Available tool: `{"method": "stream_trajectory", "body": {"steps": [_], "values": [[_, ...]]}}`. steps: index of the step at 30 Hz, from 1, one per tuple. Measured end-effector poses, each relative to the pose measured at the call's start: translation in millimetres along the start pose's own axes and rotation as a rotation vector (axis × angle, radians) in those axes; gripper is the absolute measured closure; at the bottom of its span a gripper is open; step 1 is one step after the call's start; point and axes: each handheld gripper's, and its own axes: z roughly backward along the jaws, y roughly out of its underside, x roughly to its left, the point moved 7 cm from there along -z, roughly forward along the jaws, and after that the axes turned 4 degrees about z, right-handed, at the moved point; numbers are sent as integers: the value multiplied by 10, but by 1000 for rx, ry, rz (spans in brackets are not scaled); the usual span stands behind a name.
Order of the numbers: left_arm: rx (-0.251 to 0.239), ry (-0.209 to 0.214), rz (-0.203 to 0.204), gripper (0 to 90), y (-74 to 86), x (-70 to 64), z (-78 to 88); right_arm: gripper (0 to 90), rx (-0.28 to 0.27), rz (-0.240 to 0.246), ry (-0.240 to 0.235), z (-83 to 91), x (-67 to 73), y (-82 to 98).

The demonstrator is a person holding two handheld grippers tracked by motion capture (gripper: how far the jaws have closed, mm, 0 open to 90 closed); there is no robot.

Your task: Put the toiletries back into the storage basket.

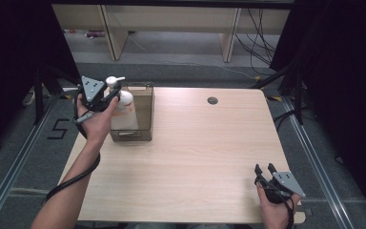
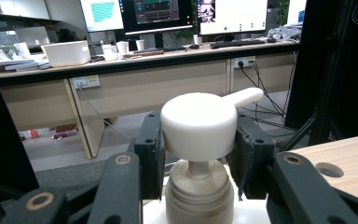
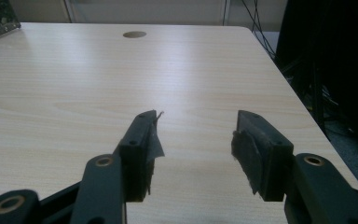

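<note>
Your left tongs [image 1: 109, 95] are at the desk's [image 1: 195, 157] far left corner, closed on the white pump head of a bottle [image 1: 123, 110]. In the left gripper view the two jaws press against either side of the pump cap [image 2: 198, 126], with the spout pointing away to the right and the ribbed collar of the bottle neck just below. Your left hand [image 1: 95, 119] grips the tool from the near side.

The bottle stands upright in a bin [image 1: 143, 114] that sits at the far left of the desk, close to the left edge. Whether the bottle's base touches the bin floor or hangs just above it, you cannot tell from these views.

Your right tongs [image 1: 264, 168] lie at the near right corner of the desk, held low in your right hand [image 1: 274, 210]. In the right gripper view the jaws stand well apart with nothing between them, bare desk under them, and worn padding showing on the inner faces.

A round cable hole [image 1: 212, 100] lies near the far edge, right of centre.
</note>
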Motion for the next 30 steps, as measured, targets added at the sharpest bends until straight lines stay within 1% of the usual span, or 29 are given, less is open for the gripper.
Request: {"method": "stream_trajectory", "body": {"steps": [6,7,16,20,22,25,26,30], "values": [[7,-1,-1,593,39,2,-4,498,-6,-1,1,-5,-1,-3],[8,0,1,593,47,-2,-5,498,0,0,-1,0,1,0],[17,-2,5,593,103,1,-9,498,1,-1,-4,0,5,-1],[18,-2,6,593,116,6,-10,498,0,6,1,-1,-1,1],[19,-2,6,593,123,9,-8,498,-9,6,-13,-6,7,-3],[21,-3,9,593,136,10,-7,498,-9,6,-12,-6,7,-3],[27,-3,8,593,154,16,-9,498,-22,5,-8,-15,6,-10],[29,-5,14,593,184,21,-20,498,-24,6,-8,-17,5,-10]]}}
